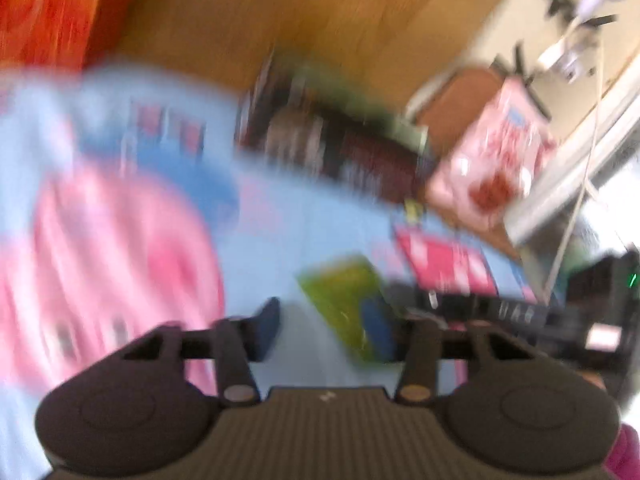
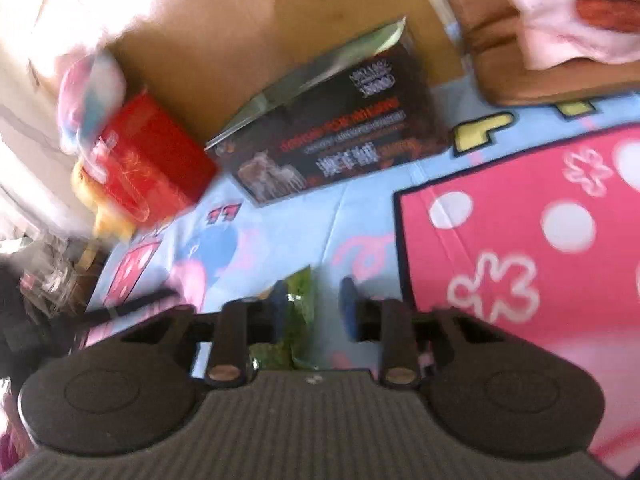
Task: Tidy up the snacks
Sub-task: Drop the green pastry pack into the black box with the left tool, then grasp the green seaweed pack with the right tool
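Both views are motion-blurred. A green snack packet (image 1: 352,304) lies on the light-blue cartoon blanket (image 1: 312,216), between my left gripper's (image 1: 332,324) spread blue fingertips (image 1: 266,322), nearer the right one. My left gripper is open. In the right wrist view the same green packet (image 2: 298,316) sits between my right gripper's (image 2: 314,312) blue fingertips (image 2: 348,304), against the left one. The jaws are open and not clamped on it. A dark snack box (image 2: 340,136) lies at the blanket's far edge, also in the left wrist view (image 1: 340,148). A red packet (image 2: 152,160) lies left of it.
A pink snack bag (image 1: 496,156) rests on a brown cushion (image 2: 532,76) at the right. A wooden wall (image 1: 320,20) stands behind the blanket. A pink polka-dot patch (image 2: 540,220) covers the blanket's right part. An orange-red fabric (image 1: 48,8) is at the upper left.
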The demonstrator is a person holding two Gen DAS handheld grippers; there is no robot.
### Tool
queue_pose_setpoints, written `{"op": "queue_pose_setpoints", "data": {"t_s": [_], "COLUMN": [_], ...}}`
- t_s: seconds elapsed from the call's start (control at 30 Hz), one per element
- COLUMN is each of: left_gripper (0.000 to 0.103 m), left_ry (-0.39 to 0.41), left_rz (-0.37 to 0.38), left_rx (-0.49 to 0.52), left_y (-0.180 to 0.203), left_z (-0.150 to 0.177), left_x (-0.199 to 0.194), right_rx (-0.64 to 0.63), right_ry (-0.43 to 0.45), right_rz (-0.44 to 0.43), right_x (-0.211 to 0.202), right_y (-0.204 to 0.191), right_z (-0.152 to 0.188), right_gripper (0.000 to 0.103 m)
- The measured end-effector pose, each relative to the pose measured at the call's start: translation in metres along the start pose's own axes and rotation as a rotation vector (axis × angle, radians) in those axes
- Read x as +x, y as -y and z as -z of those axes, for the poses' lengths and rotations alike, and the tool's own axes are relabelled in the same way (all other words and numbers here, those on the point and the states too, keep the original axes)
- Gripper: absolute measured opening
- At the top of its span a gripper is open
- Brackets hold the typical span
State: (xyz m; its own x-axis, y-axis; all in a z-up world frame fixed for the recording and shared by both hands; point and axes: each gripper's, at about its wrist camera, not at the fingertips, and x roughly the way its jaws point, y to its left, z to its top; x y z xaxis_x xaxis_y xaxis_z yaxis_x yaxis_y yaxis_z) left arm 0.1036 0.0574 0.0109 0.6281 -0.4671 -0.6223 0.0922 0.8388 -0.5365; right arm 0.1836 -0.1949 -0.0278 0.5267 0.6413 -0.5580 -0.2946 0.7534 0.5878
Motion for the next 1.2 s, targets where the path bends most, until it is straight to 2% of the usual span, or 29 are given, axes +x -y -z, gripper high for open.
{"op": "queue_pose_setpoints", "data": {"t_s": [0.03,0.1,0.17,0.33,0.4,0.43,0.5,0.53,0.6,0.67,0.7,0.8,0.93,1.0,1.03,1.07,1.13,1.2], "left_gripper": [0.031,0.031,0.031,0.033,0.036,0.038,0.041,0.046,0.052,0.053,0.053,0.053,0.053,0.050,0.050,0.050,0.046,0.046], "left_ry": [0.008,0.039,0.049,0.024,0.014,0.012,-0.004,-0.001,0.024,0.045,0.042,0.005,-0.040,-0.033,-0.034,-0.025,-0.016,-0.013], "left_rz": [-0.008,-0.040,-0.033,-0.023,-0.006,0.004,0.050,0.063,0.065,0.065,0.069,0.090,0.102,0.106,0.103,0.087,0.081,0.088], "left_rx": [0.018,0.040,0.037,0.100,0.129,0.138,0.134,0.125,0.106,0.071,0.058,0.035,0.058,0.076,0.081,0.099,0.118,0.120], "left_y": [-0.001,-0.003,-0.007,0.000,0.005,0.008,0.010,0.009,0.006,0.002,0.001,0.000,0.007,0.014,0.017,0.020,0.025,0.027], "left_z": [0.008,0.027,0.044,0.089,0.108,0.114,0.120,0.119,0.117,0.113,0.111,0.109,0.113,0.115,0.115,0.115,0.114,0.112], "left_x": [-0.006,-0.022,-0.040,-0.081,-0.092,-0.096,-0.102,-0.105,-0.112,-0.116,-0.115,-0.108,-0.092,-0.088,-0.086,-0.085,-0.085,-0.084], "right_rx": [-0.016,-0.114,-0.220,-0.306,-0.341,-0.353,-0.397,-0.426,-0.477,-0.481,-0.482,-0.526,-0.539,-0.553,-0.569,-0.574,-0.579,-0.550], "right_ry": [-0.050,-0.107,-0.089,-0.016,0.028,0.051,0.105,0.125,0.160,0.176,0.175,0.151,0.108,0.112,0.112,0.117,0.131,0.133], "right_rz": [-0.010,-0.023,0.001,-0.032,-0.052,-0.057,-0.060,-0.054,-0.040,-0.049,-0.065,-0.051,-0.013,0.000,0.005,0.020,0.046,0.030], "right_x": [0.001,0.002,-0.003,-0.046,-0.070,-0.075,-0.097,-0.099,-0.110,-0.112,-0.113,-0.104,-0.090,-0.087,-0.084,-0.082,-0.080,-0.081], "right_y": [-0.012,-0.044,-0.069,-0.097,-0.100,-0.100,-0.101,-0.100,-0.101,-0.098,-0.098,-0.100,-0.104,-0.107,-0.111,-0.113,-0.115,-0.110], "right_z": [0.002,0.019,0.042,0.104,0.138,0.149,0.174,0.178,0.187,0.186,0.186,0.185,0.189,0.193,0.193,0.194,0.194,0.191], "right_gripper": [0.020,0.019,0.019,0.022,0.027,0.035,0.036,0.038,0.049,0.069,0.070,0.070,0.069,0.063,0.051,0.045,0.042,0.038]}}
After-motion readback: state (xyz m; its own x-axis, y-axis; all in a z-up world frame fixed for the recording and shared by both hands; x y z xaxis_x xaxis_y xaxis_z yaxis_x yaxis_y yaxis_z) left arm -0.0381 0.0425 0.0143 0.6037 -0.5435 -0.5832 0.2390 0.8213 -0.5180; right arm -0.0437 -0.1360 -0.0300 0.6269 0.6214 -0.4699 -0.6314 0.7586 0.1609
